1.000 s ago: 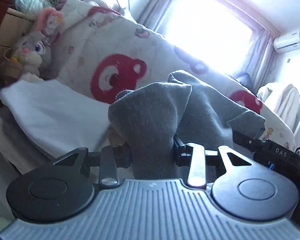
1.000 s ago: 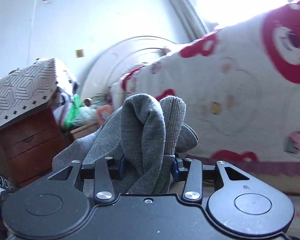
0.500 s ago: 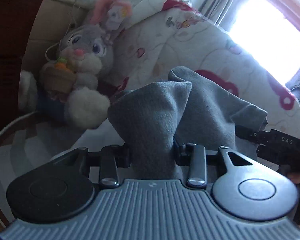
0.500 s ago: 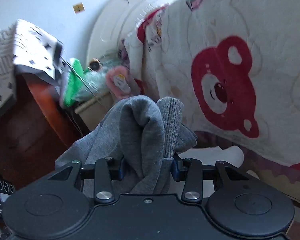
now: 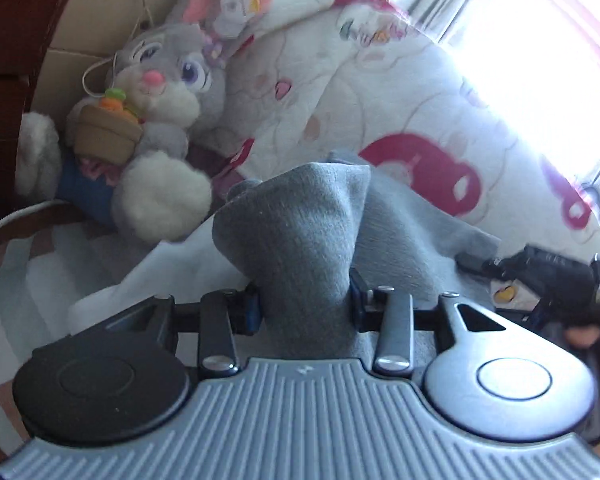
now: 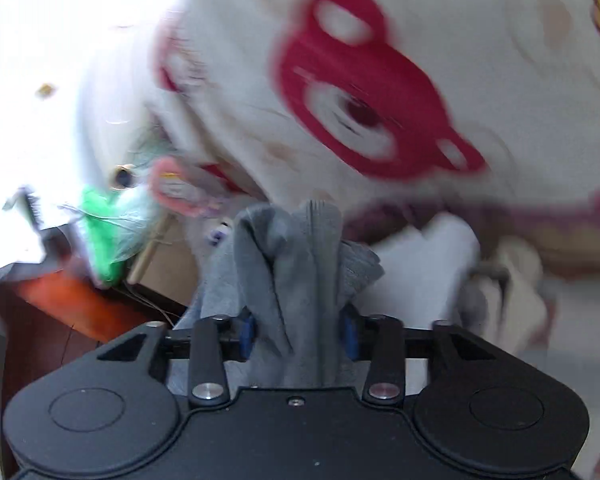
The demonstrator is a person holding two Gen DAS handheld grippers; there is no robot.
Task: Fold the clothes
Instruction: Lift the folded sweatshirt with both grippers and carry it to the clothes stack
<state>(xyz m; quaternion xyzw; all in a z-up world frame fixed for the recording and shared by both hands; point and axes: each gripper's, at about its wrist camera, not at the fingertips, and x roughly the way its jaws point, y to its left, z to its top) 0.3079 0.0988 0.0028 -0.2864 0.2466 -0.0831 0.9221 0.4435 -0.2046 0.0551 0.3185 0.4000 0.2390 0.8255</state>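
Observation:
A grey knit garment (image 5: 300,232) is bunched between the jaws of my left gripper (image 5: 304,306), which is shut on it. The cloth stretches right toward my other gripper, whose black body (image 5: 552,276) shows at the right edge. In the right wrist view the same grey garment (image 6: 288,264) stands up in folds between the jaws of my right gripper (image 6: 296,334), shut on a ribbed edge. Both hold the garment above the bed. The lower part of the garment is hidden by the gripper bodies.
A white quilt with red bear prints (image 5: 380,92) (image 6: 380,92) lies behind. A grey plush rabbit (image 5: 156,92) sits at the left by a wooden headboard (image 5: 4,80). White folded cloth (image 5: 168,276) (image 6: 424,256) lies on the bed. Green plastic (image 6: 108,232) sits near boxes.
Both grippers have swung downward and toward the bed head with the garment still held. The rabbit has come closer in the left view; the right view is now blurred by motion.

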